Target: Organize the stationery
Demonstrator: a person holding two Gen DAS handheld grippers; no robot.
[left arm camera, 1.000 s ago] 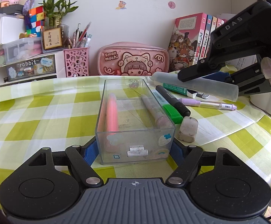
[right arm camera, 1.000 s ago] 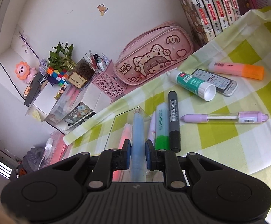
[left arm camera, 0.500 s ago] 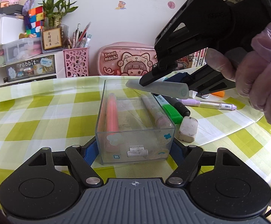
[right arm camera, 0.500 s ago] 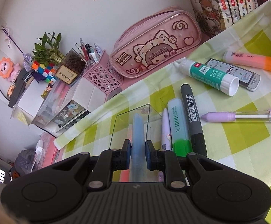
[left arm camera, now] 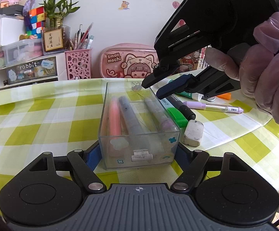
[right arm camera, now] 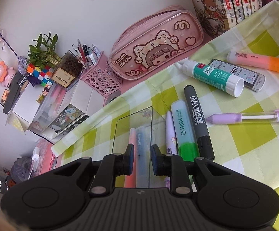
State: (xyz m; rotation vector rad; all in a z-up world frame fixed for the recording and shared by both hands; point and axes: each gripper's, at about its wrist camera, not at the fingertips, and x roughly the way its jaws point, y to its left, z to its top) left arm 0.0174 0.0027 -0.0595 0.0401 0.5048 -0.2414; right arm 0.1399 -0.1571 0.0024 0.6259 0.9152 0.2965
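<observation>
Now the blue pen (left arm camera: 129,115) lies inside the clear box (left arm camera: 139,155).
My right hand-held gripper (right arm camera: 141,158) hangs parted above it; left hand-held gripper (left arm camera: 139,155) clamps the box; next, the green highlighter (right arm camera: 185,132) beside it.

Green-and-white checked tablecloth (left arm camera: 43,119), pink pencil case (right arm camera: 154,44)

left low, right overhead, seemingly, sharing box (left arm camera: 139,125)

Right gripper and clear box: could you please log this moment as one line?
right gripper: open, empty | blue pen: in clear box | left gripper: shut on clear box
</observation>
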